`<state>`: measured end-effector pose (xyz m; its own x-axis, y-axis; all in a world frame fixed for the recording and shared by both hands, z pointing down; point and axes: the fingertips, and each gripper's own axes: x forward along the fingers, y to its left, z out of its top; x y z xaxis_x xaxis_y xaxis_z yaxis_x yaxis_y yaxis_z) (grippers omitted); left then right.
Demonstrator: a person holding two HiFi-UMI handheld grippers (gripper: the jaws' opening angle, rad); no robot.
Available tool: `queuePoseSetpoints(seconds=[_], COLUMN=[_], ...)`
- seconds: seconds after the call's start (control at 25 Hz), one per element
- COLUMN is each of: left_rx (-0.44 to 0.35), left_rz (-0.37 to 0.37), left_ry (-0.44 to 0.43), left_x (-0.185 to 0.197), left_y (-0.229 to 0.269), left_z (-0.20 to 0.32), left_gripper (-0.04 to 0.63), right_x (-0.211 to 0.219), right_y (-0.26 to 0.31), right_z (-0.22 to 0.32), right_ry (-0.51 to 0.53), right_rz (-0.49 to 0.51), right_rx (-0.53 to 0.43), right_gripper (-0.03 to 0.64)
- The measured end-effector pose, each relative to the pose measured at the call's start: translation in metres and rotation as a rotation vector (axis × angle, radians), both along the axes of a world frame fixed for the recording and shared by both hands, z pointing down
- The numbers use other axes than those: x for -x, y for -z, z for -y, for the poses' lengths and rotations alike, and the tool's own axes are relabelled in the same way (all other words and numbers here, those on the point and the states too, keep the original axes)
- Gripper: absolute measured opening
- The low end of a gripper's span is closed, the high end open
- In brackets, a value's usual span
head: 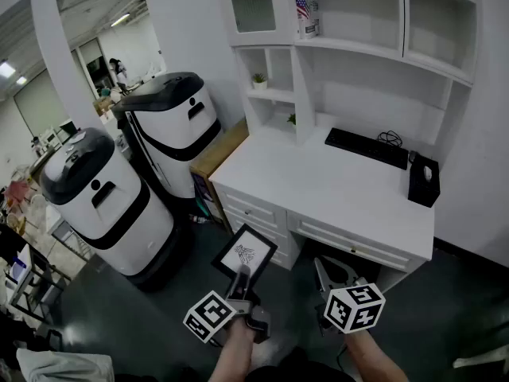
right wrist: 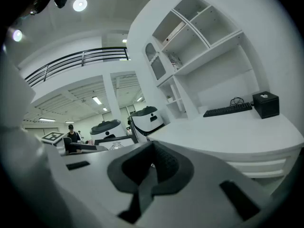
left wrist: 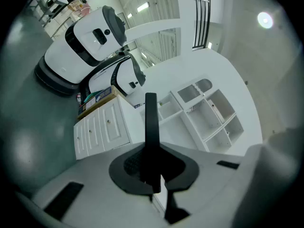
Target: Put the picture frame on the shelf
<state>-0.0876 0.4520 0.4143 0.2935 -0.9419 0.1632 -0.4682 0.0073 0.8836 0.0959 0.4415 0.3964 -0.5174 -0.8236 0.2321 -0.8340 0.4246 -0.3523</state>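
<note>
Left claw [head: 242, 282] pinches picture frame [head: 245, 252] by its near edge.

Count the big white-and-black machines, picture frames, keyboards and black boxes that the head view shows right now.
white-and-black machines: 2
picture frame: 1
keyboard: 1
black box: 1
Total: 5

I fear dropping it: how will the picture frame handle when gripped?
Probably stiff: the picture frame stands straight from the left gripper, held by one edge. Thin edge-on, so likely light, yet it may pivot in that narrow grip.
</note>
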Motion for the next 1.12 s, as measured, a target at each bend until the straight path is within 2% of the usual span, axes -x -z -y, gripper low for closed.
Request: queuePoseSetpoints(seconds=[0.36,0.6,0.8,1.12], left_rx=[-0.004,0.008,-0.018,0.001], left_rz=[-0.030,-0.076,-0.105,-0.142], left_ry=[-0.003,0.027,0.042,0.038], left_x=[-0.011,-0.009,-0.005,0.008], left_y=[0.003,-0.001,0.005,0.001], left_z=[0.010,0.012,0.020,0.062], left_gripper=[0.029,0.029,0.029,0.029], right_x=[-0.007,-0.006,-0.001,0.018], right_y=[-0.003,-0.007,-0.004,-0.004], right_z=[0.006,0.002,0.007,0.039], right_ry=[0.007,0.030,0.047,0.051], right_rz=[0.047,0.064,0.078,0.068], right_rx=[0.019,0.031,0.022,0.022], right_gripper=[0.000,0.000,0.000,0.000])
